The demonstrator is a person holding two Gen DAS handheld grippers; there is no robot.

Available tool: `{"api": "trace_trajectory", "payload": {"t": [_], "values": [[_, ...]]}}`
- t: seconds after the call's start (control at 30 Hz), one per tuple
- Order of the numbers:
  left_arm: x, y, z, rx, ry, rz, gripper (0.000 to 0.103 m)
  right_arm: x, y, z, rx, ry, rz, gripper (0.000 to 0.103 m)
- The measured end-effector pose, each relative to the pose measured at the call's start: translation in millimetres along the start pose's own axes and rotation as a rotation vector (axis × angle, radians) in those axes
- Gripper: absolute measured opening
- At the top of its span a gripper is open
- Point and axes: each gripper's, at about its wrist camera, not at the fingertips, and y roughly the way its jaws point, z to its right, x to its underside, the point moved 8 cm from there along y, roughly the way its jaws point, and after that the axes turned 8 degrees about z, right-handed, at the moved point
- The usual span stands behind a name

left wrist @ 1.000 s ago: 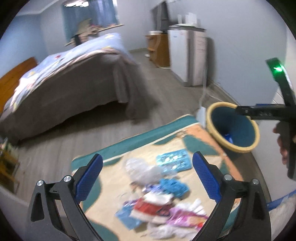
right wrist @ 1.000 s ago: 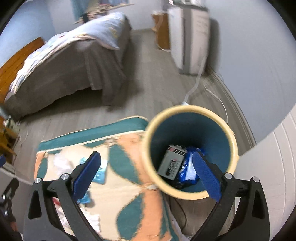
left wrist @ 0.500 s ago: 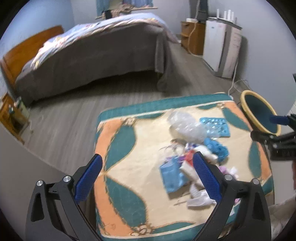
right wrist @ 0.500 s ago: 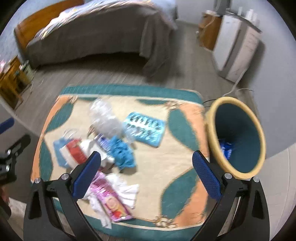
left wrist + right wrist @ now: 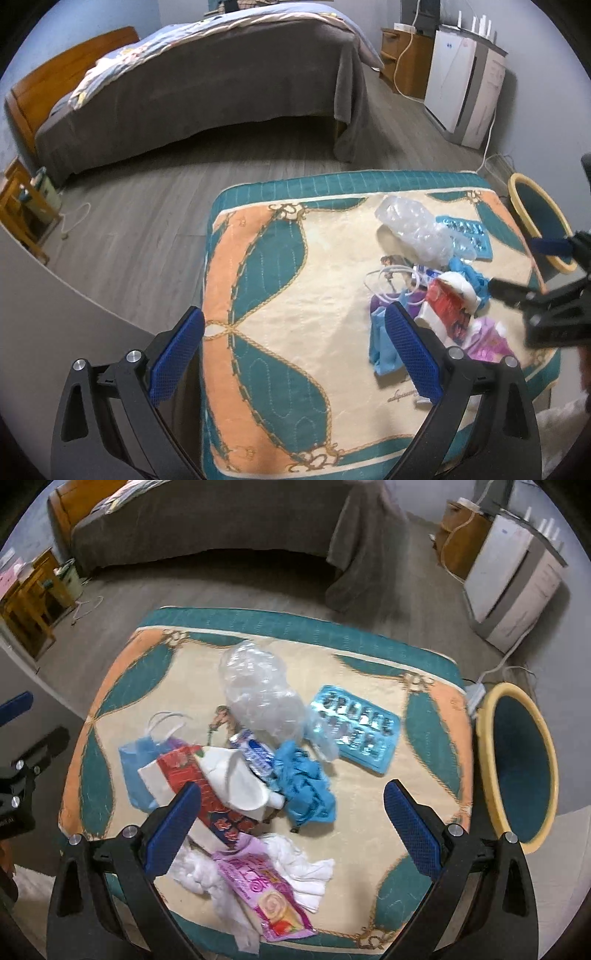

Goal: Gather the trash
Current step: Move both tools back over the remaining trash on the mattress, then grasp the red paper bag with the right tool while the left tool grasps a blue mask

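No lettering on the wrappers (image 5: pixel 269 897) is legible (too blurred).

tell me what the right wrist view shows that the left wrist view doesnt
Only the right wrist view shows the pink wrapper whole, with white tissue around it. Only the left wrist view shows the right gripper over the pile. Both show the clear bag, blue tray, blue glove and bin.

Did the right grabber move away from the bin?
Yes. The right gripper was over the yellow-rimmed bin; now the bin sits at the view's right edge, and the gripper hangs open over the trash pile.
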Motion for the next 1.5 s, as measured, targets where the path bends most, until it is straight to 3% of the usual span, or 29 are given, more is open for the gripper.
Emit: {"api": "trace_trajectory", "payload": {"t": [0.17, 0.23, 0.33, 0.4, 0.47, 0.5, 0.67, 0.8, 0.93, 0.97, 1.0, 1.07, 1.3, 1.47, 1.5], "values": [[-1.4, 1.6, 4.7, 0.003, -0.006, -0.004, 0.097, 8.9, 11.0, -12.9, -0.022, -0.044, -0.031, 0.097], [-0.7, 2.8, 7.1, 0.001, 0.001, -0.009, 0.097, 11.1, 14.8, -15.9, -0.020, -0.067, -0.039, 0.091], [0.9, 5.2, 9.5, 0.007, 0.005, -0.016, 0.097, 13.5, 19.3, -18.6, -0.060, -0.055, -0.060, 0.069], [2.3, 7.4, 10.9, 0.012, 0.008, -0.024, 0.097, 14.4, 21.2, -17.8, -0.083, -0.037, -0.071, 0.036], [5.1, 11.1, 14.9, 0.029, 0.007, -0.037, 0.097, 14.6, 22.6, -11.7, -0.077, -0.023, -0.079, 0.018], [6.5, 12.9, 17.9, 0.041, 0.005, -0.043, 0.097, 13.6, 22.2, -6.8, -0.074, -0.007, -0.077, 0.013], [19.1, 26.3, 44.9, 0.108, 0.048, -0.089, 0.097, 5.7, 17.5, 11.9, -0.060, 0.055, -0.046, 0.013], [31.9, 40.5, 55.6, 0.095, 0.096, -0.134, 0.096, 10.3, 19.4, 8.7, -0.079, 0.049, -0.065, 0.013], [37.0, 53.3, 41.1, 0.087, 0.001, -0.168, 0.094, 11.5, 20.9, -0.8, -0.083, -0.013, -0.061, 0.015], [38.9, 56.3, 36.1, 0.082, -0.022, -0.179, 0.091, 11.5, 21.5, -4.1, -0.092, -0.024, -0.061, 0.022], [40.2, 58.7, 33.2, 0.082, -0.032, -0.186, 0.088, 11.3, 21.9, -8.2, -0.102, -0.041, -0.057, 0.035], [45.7, 64.1, 29.4, 0.079, -0.042, -0.214, 0.079, 10.6, 23.0, -14.6, -0.111, -0.077, -0.048, 0.041], [54.7, 78.1, 33.2, 0.107, -0.035, -0.250, 0.064, 4.8, 27.6, -26.1, -0.153, -0.085, -0.050, 0.041], [53.2, 83.8, 39.8, 0.154, -0.036, -0.263, 0.022, 3.4, 22.2, -35.6, -0.184, -0.128, -0.041, 0.041], [51.8, 83.8, 40.6, 0.153, -0.031, -0.259, 0.021, 4.3, 22.0, -39.3, -0.194, -0.140, -0.044, 0.041]]}}
